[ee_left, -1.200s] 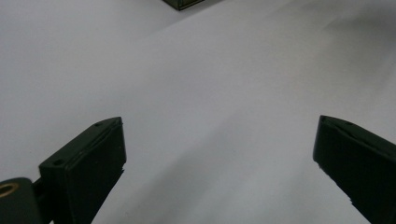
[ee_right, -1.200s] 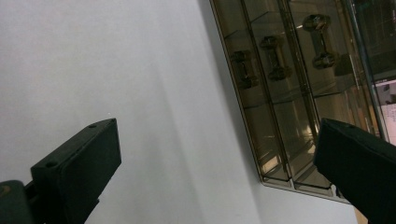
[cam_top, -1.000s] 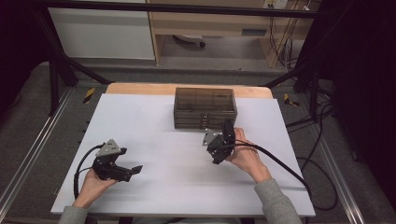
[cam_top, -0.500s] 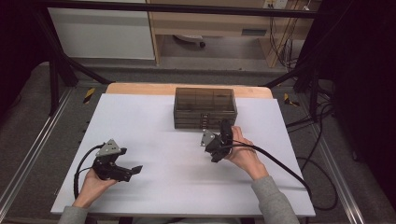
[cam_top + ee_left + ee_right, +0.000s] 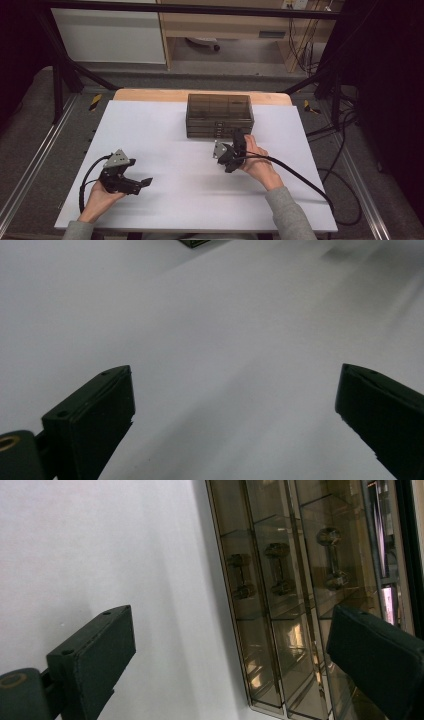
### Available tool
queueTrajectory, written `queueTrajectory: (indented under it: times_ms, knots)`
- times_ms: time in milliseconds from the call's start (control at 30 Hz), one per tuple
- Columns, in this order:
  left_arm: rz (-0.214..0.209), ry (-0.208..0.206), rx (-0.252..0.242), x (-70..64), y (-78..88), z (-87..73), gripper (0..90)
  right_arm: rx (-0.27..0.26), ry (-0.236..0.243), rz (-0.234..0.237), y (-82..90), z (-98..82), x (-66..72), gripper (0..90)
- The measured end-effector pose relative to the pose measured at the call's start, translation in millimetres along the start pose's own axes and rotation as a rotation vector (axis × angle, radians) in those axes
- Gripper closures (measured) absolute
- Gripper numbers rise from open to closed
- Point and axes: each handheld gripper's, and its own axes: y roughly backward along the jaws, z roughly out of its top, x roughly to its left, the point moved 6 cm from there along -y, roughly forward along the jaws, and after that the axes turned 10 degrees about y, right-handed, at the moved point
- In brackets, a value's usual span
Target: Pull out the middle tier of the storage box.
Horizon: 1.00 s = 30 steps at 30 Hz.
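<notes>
High view: white table [image 5: 175, 150] with a smoky brown translucent drawer cabinet [image 5: 219, 116] standing at the far middle, drawer fronts facing the person. Right claw [image 5: 237, 142] sits just in front of the cabinet's lower drawers, right of centre, tips very near the front; contact cannot be told from here. Right hand [image 5: 257, 162] behind it, cable [image 5: 300, 182] trailing off to the table's right edge. Left claw [image 5: 142, 183] low at the near left, well apart from the cabinet, pointing right, held by the left hand [image 5: 100, 197]. No brand, label or writing legible on cabinet or grippers.

Left gripper view: left claw [image 5: 235, 415] released, jaws wide, bare white table between them. A dark corner of the cabinet [image 5: 197, 242] at the top edge, far off.

Right gripper view: right claw [image 5: 230, 665] released, jaws spread and holding nothing. Cabinet [image 5: 280, 595] close ahead, seen turned on its side; stacked drawer fronts with small metal knobs [image 5: 239, 575]. One jaw lies over the table, the other over the drawer fronts. No text readable.

Against the earlier frames: right claw has crept a little leftward and closer along the cabinet front. Left claw and cabinet unchanged in place.
</notes>
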Motion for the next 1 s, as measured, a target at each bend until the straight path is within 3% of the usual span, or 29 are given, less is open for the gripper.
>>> queueTrajectory:
  times_ms: [800,1000]
  knots:
    - [0.000,-0.001,0.003,-0.2,-0.6,-0.5,2.3,-0.005,0.101,-0.089,-17.6,1.6,2.5,16.1]
    - [0.001,0.000,0.003,0.5,-0.3,-0.6,2.3,0.006,0.115,-0.094,-24.0,0.3,3.9,18.7]
